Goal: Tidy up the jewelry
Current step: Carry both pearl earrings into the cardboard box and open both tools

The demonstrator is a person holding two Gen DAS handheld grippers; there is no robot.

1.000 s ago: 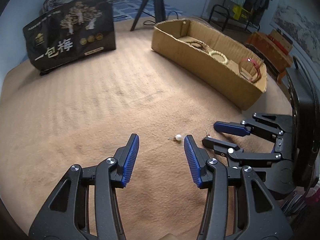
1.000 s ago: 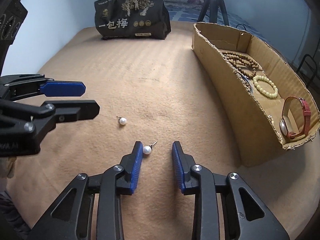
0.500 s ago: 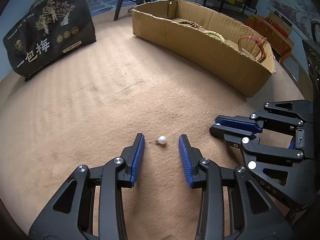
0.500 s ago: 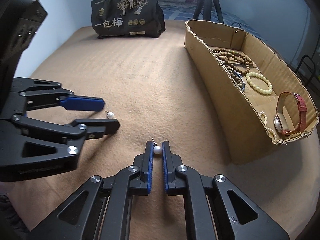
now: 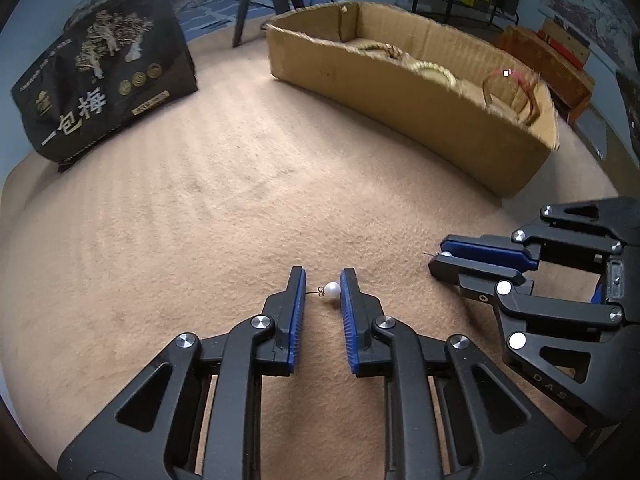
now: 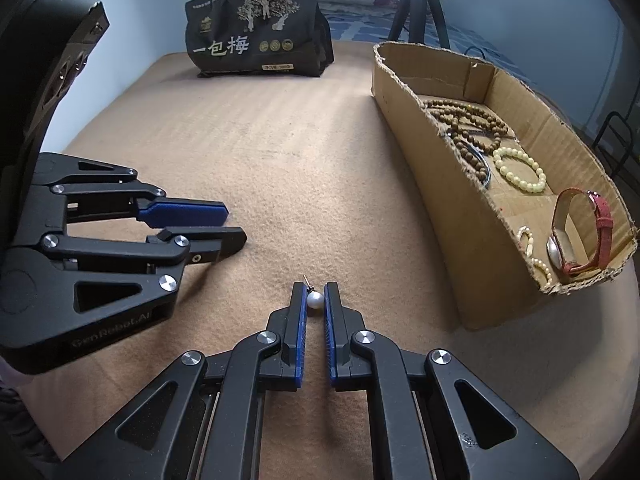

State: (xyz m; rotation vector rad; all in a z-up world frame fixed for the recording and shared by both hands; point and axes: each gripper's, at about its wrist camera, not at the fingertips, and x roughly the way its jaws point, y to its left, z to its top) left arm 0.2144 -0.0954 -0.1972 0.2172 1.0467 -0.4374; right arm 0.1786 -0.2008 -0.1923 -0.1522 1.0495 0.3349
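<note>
Two pearl stud earrings lie on the tan felt. One pearl earring [image 5: 331, 290] sits between the fingers of my left gripper [image 5: 323, 286], touching the right pad; the jaws are narrow but still apart. My right gripper [image 6: 315, 300] is shut on the other pearl earring [image 6: 315, 300], its post sticking out forward. In the left wrist view the right gripper [image 5: 442, 258] is at the right with the pearl just showing at its tips. The cardboard box [image 6: 448, 184] holds bead bracelets and a red-strap watch [image 6: 580, 236].
A black snack bag [image 6: 256, 32] stands at the far edge of the felt. A tripod [image 6: 416, 4] stands behind the box. My left gripper [image 6: 228, 224] lies to the left in the right wrist view. A chair and wooden furniture [image 5: 544, 52] are beyond the box.
My left gripper moved forward around its pearl and its jaws narrowed. My right gripper closed onto its pearl about half a second ago and stays shut on it.
</note>
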